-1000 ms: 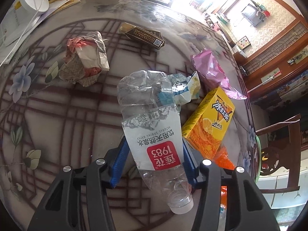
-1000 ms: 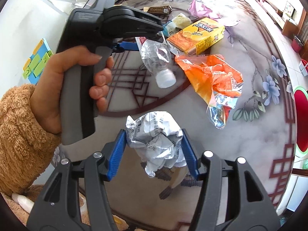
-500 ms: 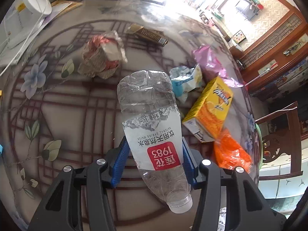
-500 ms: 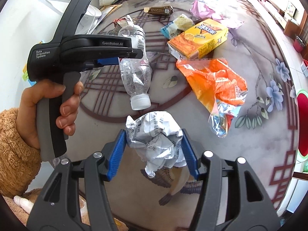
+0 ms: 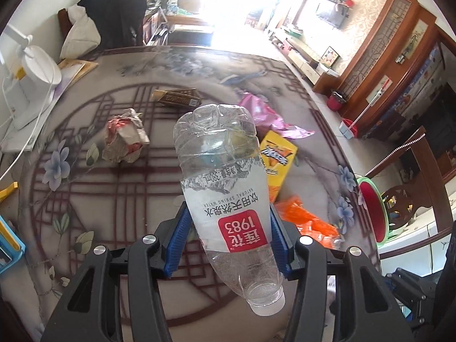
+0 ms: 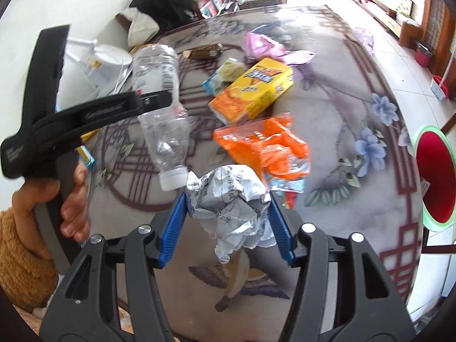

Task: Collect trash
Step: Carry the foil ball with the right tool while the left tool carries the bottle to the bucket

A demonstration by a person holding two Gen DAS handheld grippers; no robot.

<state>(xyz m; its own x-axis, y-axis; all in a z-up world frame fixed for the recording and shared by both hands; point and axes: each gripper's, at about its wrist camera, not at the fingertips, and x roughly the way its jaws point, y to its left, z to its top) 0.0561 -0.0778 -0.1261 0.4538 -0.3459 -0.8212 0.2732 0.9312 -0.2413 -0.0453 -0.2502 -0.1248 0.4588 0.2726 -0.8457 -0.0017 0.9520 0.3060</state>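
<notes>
We have a big round counter (image 5: pixel 94 193) with a smooth stone top, dark red lines and painted flowers. Off its far right edge sits a round red bin (image 6: pixel 436 176) with a green rim. We think the trash goes in there next, and our right tongs (image 6: pixel 226 228) are nearer to it than our left tongs (image 5: pixel 228 236).

On the counter, far from the bin, lies a crumpled paper lump (image 5: pixel 125 138). Closer to the bin are a hard yellow juice box (image 6: pixel 253 91), a crinkly orange bag (image 6: pixel 262 142) and a soft pink wrapper (image 6: pixel 265 47).

Our left tongs are partly closed and squeeze a clear plastic bottle (image 5: pixel 225 188) around its label. The bottle is up off the counter. Its long side points away from us, with the white cap toward us. Our right tongs are also partly closed, holding a ball of crumpled printed paper (image 6: pixel 230 199) off the counter.
</notes>
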